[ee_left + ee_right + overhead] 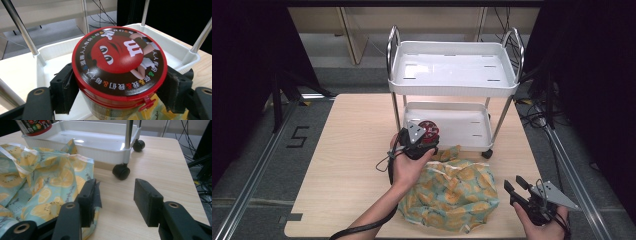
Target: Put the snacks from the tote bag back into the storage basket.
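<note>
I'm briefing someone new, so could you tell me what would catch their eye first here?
Probably the red-lidded candy tub, clamped between the left gripper's jaws over the lower tray of the white cart. Next, the lemon-print bag on the table's near edge, with the right gripper open beside it.

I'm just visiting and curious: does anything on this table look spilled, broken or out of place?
Nothing looks spilled or broken. The lemon-print bag lies crumpled on the table beside the small white cart, which stands upright. The left gripper holds a red-lidded candy tub over the cart's lower tray, lid on.
</note>
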A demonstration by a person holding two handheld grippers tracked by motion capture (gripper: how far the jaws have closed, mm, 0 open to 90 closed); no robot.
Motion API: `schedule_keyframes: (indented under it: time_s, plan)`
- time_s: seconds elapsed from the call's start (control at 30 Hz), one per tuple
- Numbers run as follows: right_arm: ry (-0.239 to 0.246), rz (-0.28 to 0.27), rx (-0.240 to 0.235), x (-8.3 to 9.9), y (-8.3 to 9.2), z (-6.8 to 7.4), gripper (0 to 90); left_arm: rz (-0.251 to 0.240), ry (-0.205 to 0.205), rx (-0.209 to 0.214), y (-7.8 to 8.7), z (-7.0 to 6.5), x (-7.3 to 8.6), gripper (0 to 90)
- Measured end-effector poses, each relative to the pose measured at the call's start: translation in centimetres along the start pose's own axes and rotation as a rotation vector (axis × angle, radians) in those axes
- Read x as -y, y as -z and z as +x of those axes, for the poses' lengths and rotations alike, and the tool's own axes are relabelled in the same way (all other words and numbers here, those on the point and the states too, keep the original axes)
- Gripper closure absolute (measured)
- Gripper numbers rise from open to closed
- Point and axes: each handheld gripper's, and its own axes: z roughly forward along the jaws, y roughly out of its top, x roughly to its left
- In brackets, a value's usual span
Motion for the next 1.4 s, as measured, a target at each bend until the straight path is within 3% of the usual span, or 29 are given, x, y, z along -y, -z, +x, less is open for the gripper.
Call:
schedule_keyframes:
  time_s: [0.3, 0.37, 0.43, 0.5, 0.77, 0.9, 0.97, 1.0, 1.03, 1.1, 1.4]
  plan:
    - [-0.014, 0.008, 0.004, 0.0, 0.0, 0.2, 53.9, 0.008, 0.013, -0.008, -0.5, -0.1, 0.1, 25.3]
    - [0.033, 0.0, 0.001, 0.0, 0.0, -0.1, 53.9, 0.014, 0.007, -0.007, -0.6, 0.0, 0.2, 25.3]
    - [0.0, 0.002, 0.003, 0.0, 0.0, 0.1, 53.9, 0.013, 0.01, -0.008, -0.7, 0.0, 0.2, 25.3]
    - [0.0, 0.0, 0.0, 0.0, 0.0, 0.0, 53.9, 0.012, 0.016, -0.015, -0.8, 0.0, 0.3, 25.3]
    - [0.0, 0.0, -0.007, 0.0, 0.0, 0.0, 53.9, 0.044, -0.023, -0.037, -1.0, 0.4, 0.3, 25.3]
    - [0.016, -0.005, 0.003, 0.0, -0.1, -0.1, 53.9, 0.046, -0.013, -0.046, -1.2, 0.4, 0.4, 25.3]
    - [-0.006, 0.007, 0.0, 0.1, 0.0, 0.1, 53.9, 0.048, -0.011, -0.049, -1.4, 0.3, 0.4, 25.3]
    - [0.024, -0.002, 0.006, 0.0, -0.1, -0.2, 53.9, 0.048, -0.009, -0.048, -1.4, 0.3, 0.4, 25.3]
    - [0.024, -0.004, 0.005, 0.0, -0.1, -0.2, 53.9, 0.05, -0.009, -0.047, -1.5, 0.3, 0.3, 25.3]
    - [0.023, -0.003, 0.006, 0.0, 0.0, -0.2, 53.9, 0.023, 0.021, -0.04, -1.7, 0.0, 0.3, 25.3]
    - [0.015, -0.005, -0.001, 0.0, -0.1, -0.1, 53.9, 0.021, 0.012, -0.058, -2.0, 0.1, 0.1, 25.3]
